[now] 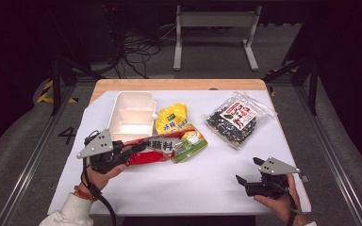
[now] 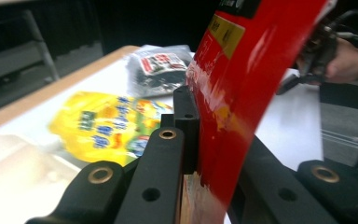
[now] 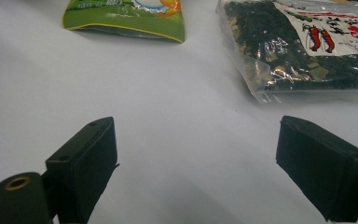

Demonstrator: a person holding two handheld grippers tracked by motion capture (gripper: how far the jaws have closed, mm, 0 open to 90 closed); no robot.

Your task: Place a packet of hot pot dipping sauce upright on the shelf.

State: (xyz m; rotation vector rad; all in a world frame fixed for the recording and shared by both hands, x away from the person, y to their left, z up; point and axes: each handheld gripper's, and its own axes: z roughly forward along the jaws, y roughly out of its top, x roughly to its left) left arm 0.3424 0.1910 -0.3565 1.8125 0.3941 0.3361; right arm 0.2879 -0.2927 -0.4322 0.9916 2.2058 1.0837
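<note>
Here, on the white table (image 1: pixel 198 183) amid dark floor, the left gripper (image 1: pixel 139 148) pinches a red packet (image 1: pixel 153 150), the right gripper (image 1: pixel 247 172) spread.

three packets (image 1: pixel 181 129), one tray (image 1: pixel 131 116), two hand-held grippers (image 1: pixel 139 147)

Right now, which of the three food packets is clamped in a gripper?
The red packet: the left gripper is shut on its edge. The yellow-green packet and clear dark-filled bag lie untouched.

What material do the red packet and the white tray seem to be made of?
Red packet: likely glossy plastic film; it shows bright reflections and bends between the left gripper fingers. White tray: probably matte moulded plastic or foam, with smooth compartments; cannot tell which.
</note>
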